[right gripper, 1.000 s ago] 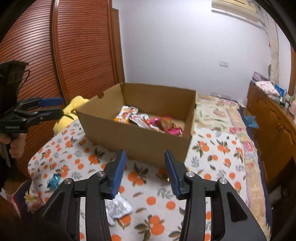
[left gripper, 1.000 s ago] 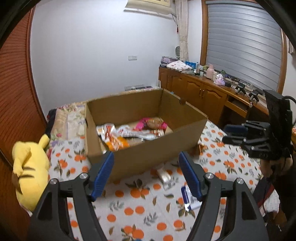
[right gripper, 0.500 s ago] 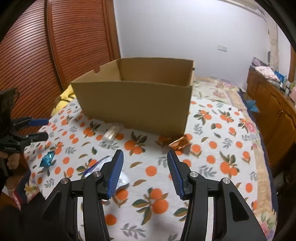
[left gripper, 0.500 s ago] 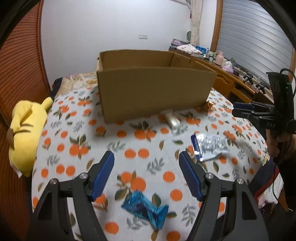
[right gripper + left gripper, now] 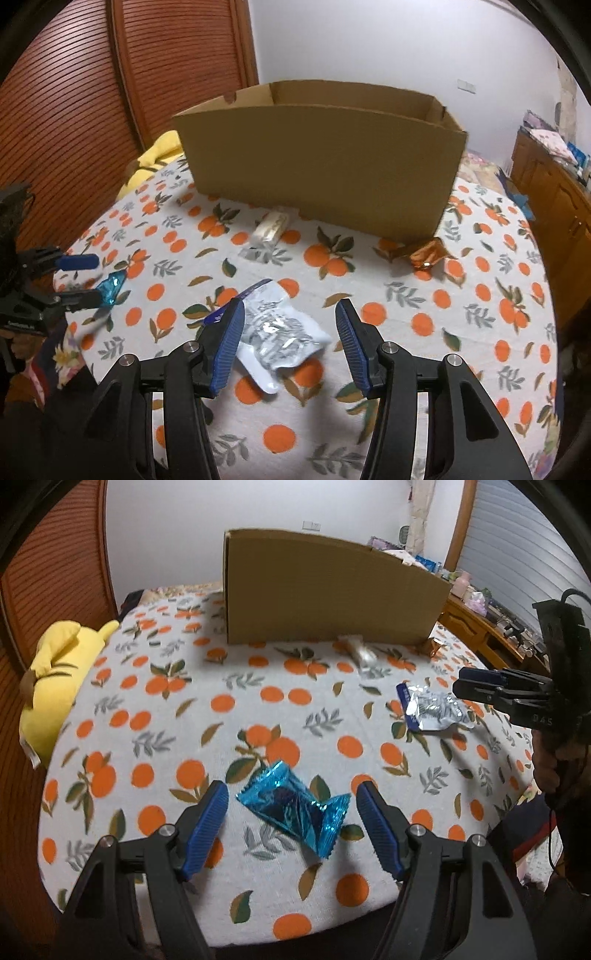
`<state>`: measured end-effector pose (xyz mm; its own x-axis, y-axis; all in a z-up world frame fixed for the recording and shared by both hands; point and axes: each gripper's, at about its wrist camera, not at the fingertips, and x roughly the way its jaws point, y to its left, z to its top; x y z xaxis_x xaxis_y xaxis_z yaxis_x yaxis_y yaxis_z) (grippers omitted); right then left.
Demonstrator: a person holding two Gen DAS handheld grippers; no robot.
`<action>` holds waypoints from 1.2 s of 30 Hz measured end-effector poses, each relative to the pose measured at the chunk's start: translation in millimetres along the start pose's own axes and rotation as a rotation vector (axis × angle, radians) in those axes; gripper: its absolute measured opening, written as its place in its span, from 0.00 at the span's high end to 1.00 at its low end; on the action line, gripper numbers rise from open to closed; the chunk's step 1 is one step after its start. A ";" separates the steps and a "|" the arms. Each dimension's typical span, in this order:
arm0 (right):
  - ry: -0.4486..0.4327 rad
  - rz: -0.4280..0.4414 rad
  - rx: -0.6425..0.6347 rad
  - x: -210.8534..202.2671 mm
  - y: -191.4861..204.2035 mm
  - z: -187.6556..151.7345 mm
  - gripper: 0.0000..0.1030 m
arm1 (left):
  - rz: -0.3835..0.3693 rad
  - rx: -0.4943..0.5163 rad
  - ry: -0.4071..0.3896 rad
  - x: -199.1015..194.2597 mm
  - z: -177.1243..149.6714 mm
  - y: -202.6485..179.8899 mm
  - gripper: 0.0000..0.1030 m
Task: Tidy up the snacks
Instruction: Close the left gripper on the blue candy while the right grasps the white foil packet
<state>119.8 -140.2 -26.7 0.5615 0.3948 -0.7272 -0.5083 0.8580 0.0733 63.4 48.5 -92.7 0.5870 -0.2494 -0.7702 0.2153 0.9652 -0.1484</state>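
Note:
A brown cardboard box (image 5: 325, 594) stands at the far side of the orange-print tablecloth (image 5: 155, 716); it also shows in the right wrist view (image 5: 325, 162). My left gripper (image 5: 291, 808) is open, its jaws on either side of a blue foil snack packet (image 5: 291, 808) lying on the cloth. My right gripper (image 5: 290, 325) is open around a silver and white snack packet (image 5: 280, 332), which also shows in the left wrist view (image 5: 432, 709). A pale wrapped bar (image 5: 271, 225) and an orange-brown wrapper (image 5: 424, 254) lie in front of the box.
A yellow plush toy (image 5: 55, 672) lies at the table's left edge. A slatted wooden wardrobe (image 5: 110, 92) stands to the left and a wooden cabinet (image 5: 554, 192) to the right. The table's near edge is just below both grippers.
Both grippers have dropped from above the box down to the tablecloth. The left now brackets the blue packet and the right brackets the silver packet. Both stayed open.

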 end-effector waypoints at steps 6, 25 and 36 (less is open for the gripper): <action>0.019 0.005 -0.038 8.3 14.9 0.7 0.49 | -0.020 -0.016 0.020 5.1 -3.5 1.6 0.45; 0.080 -0.013 -0.099 32.6 17.6 -5.2 0.36 | -0.039 -0.029 -0.023 8.6 0.4 5.8 0.66; 0.103 0.049 -0.110 28.9 18.6 -11.5 0.33 | -0.054 -0.051 -0.036 7.2 -0.4 11.5 0.73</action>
<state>119.0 -116.6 -54.2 0.4671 0.3943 -0.7914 -0.6053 0.7951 0.0389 69.7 57.8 -100.1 0.6037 -0.3028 -0.7375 0.2079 0.9528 -0.2210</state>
